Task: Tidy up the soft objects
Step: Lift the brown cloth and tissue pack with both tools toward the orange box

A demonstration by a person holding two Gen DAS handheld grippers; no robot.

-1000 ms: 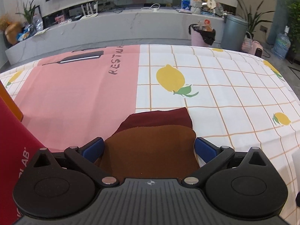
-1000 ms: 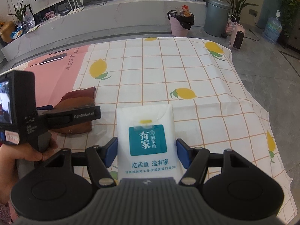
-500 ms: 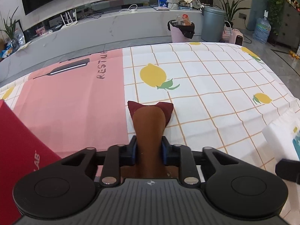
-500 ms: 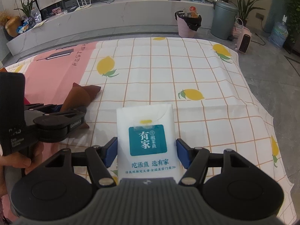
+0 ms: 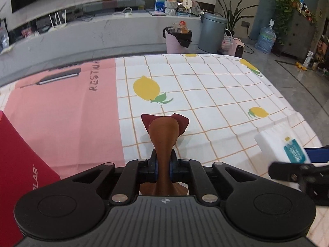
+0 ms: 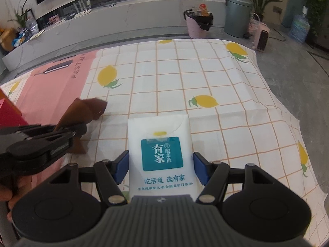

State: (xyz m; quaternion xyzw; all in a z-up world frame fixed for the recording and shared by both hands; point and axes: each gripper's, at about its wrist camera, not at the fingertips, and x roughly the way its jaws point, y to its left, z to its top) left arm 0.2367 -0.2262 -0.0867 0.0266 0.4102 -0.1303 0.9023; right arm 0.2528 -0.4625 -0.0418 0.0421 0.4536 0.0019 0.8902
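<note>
Left tongs [image 5: 163,166] have just closed, pinching our limp brown cloth [image 5: 164,135]; right tongs [image 6: 160,167] clasp our soft white tissue pack [image 6: 159,154] mid-sides.

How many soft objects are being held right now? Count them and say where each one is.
2. The brown cloth pouch is pinched in the left gripper, lifted over the tablecloth. The white tissue pack sits between the right gripper's fingers.

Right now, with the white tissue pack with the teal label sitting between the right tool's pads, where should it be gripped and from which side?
Grip the white tissue pack with the teal label across its two long edges near the near end, coming from the near short end, as the right tool sits. It is flat and rectangular, and narrow enough to fit between the pads.
</note>
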